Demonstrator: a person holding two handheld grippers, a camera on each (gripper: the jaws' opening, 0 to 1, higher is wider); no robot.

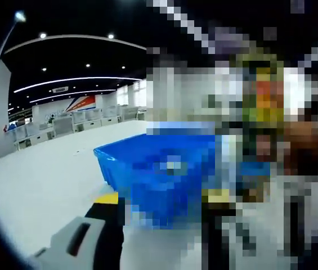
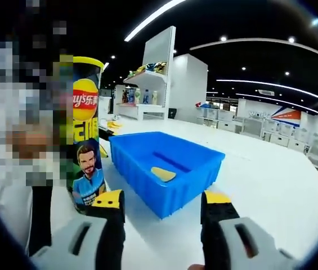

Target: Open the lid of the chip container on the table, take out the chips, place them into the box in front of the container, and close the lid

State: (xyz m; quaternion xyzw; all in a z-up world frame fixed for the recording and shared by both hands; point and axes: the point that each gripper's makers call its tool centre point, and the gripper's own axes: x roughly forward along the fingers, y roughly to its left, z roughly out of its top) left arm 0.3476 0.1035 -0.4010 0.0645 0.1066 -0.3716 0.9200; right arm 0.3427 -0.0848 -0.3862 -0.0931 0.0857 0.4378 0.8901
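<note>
my right gripper [image 2: 161,211]: jaws apart, empty
chip can [image 2: 87,132]: upright, left of blue box [image 2: 173,183], touching
chip [image 2: 163,174]: lies inside box
left gripper [image 1: 111,211]: can't tell
next: tip can gently over box

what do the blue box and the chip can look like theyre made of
Blue box: looks like molded plastic, with a uniform colour, soft sheen and ribbed walls. Chip can: probably cardboard with a glossy printed wrap, judging by its graphics and highlights; the yellow rim could be plastic.
</note>
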